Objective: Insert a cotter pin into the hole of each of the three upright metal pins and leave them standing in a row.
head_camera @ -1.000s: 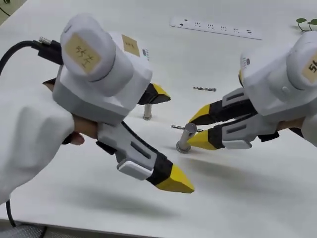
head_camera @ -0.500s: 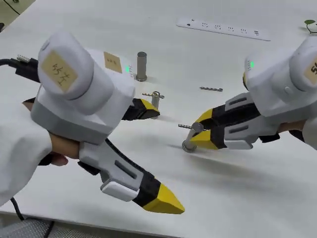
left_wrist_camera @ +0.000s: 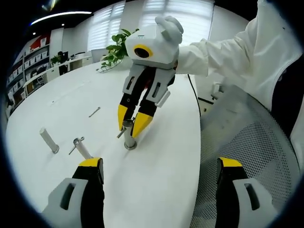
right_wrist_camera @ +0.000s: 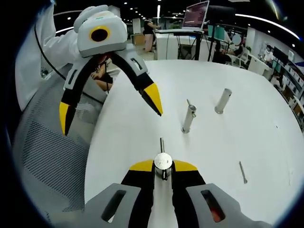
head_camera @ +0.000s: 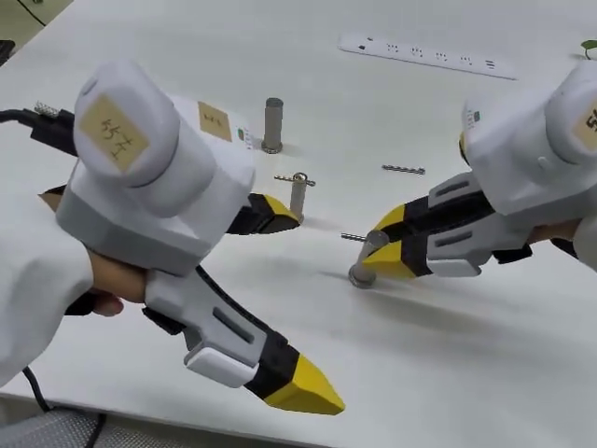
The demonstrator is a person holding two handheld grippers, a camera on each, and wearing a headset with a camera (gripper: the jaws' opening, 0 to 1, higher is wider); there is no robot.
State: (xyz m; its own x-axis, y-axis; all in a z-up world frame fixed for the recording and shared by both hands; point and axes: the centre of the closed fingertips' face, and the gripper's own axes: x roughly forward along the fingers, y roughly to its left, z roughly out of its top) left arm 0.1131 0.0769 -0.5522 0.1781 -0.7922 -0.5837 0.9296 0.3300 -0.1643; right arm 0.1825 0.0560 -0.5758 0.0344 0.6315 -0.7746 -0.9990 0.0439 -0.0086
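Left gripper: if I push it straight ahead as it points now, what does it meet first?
Probably the upright grey metal pin clamped by the right gripper, slightly left of the open left gripper's centre line; depth is unclear.

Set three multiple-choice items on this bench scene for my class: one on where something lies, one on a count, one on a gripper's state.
1. Where does the loose cotter pin lie?
A in a gripper's jaws; B on the table; C in a tray.
2. How many metal pins are on the table?
A two; B three; C five.
3. The left hand-held gripper is:
A open and empty; B shut on a pin; C shut on a cotter pin.

Key: B, it lies alone on the white top; B, the head view shows three; A, its jaws stand wide apart, holding nothing.
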